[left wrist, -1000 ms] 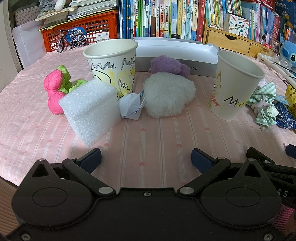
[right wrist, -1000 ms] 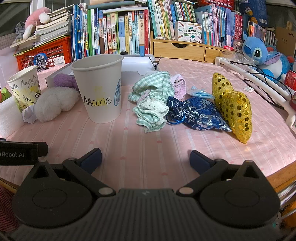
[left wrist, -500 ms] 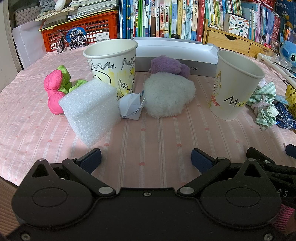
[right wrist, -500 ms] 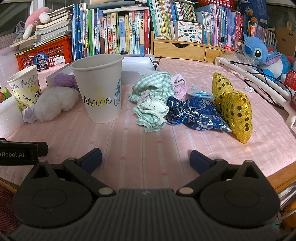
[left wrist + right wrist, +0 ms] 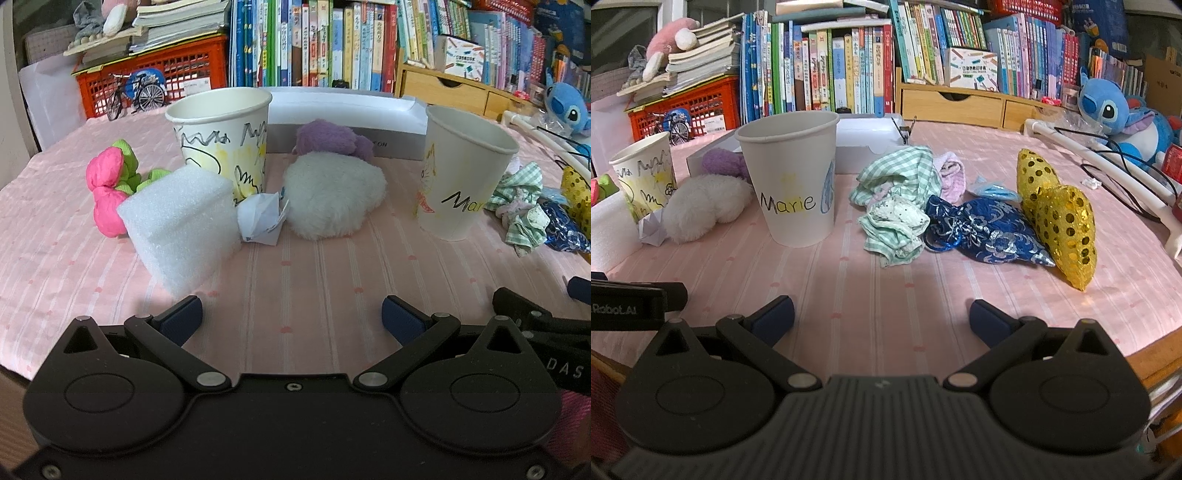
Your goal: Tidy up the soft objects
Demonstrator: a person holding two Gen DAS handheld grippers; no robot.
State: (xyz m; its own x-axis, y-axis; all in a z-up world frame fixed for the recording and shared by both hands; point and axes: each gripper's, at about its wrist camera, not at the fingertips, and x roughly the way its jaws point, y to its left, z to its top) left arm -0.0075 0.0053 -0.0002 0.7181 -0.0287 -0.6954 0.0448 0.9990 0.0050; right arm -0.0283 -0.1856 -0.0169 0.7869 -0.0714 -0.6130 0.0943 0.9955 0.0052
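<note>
Worktop [image 5: 295, 280] under a pink striped cloth. On the left: foam block [image 5: 181, 229] touching the scribbled paper cup [image 5: 221, 136], folded paper [image 5: 264, 218], white fluffy pad [image 5: 332, 195] and purple plush [image 5: 328, 138] behind it. The cup marked "Marie" [image 5: 792, 181] stands between these and the checked cloths [image 5: 897, 206], blue pouch [image 5: 982, 232] and gold sequin hearts [image 5: 1060, 218]. Left tool [image 5: 291, 317] and right tool [image 5: 882, 315] are low at the near edge, jaws wide apart, empty.

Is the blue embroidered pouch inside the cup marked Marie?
No, the blue embroidered pouch lies on the pink tablecloth, right of the cup marked Marie.
</note>
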